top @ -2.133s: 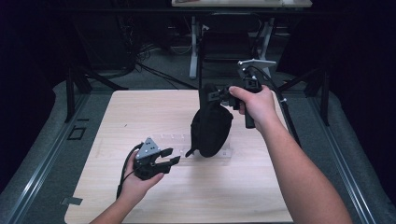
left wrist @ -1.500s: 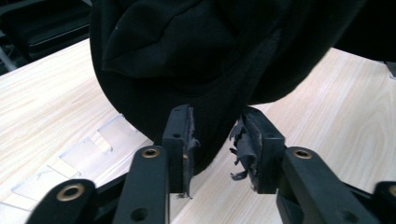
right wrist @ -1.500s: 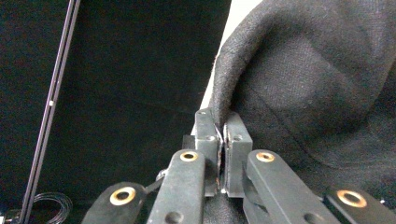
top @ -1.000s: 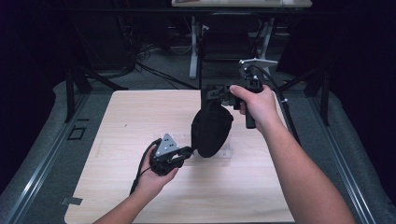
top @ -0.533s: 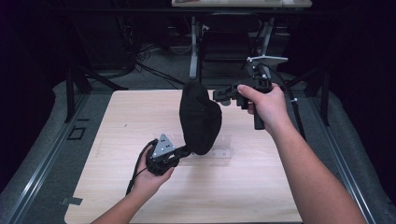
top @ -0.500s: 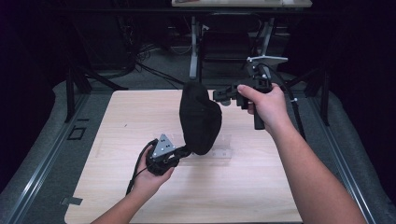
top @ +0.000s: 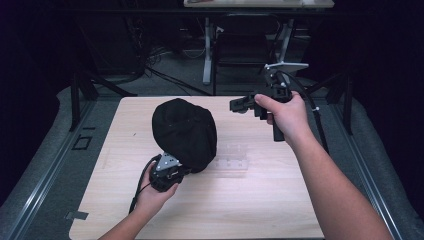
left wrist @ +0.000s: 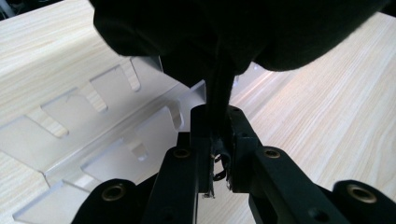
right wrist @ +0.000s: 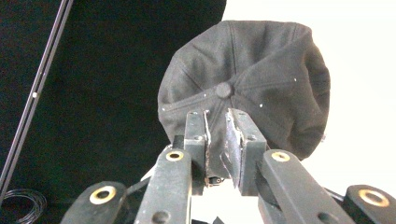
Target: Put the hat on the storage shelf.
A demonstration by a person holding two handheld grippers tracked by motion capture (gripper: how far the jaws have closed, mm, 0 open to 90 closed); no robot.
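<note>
Cap (top: 184,132), black and domed, with six panels and top button.

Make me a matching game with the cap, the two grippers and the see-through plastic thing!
Things:
1. black cap
2. left gripper
3. right gripper
4. clear plastic rack

States:
A. lying flat on the wooden table
B. shut on a fold of dark cloth
C. raised off the table, with nothing between its jaws
D. round and dark, with a button on top

Pairs: 1-D, 2-B, 3-C, 4-A
</note>
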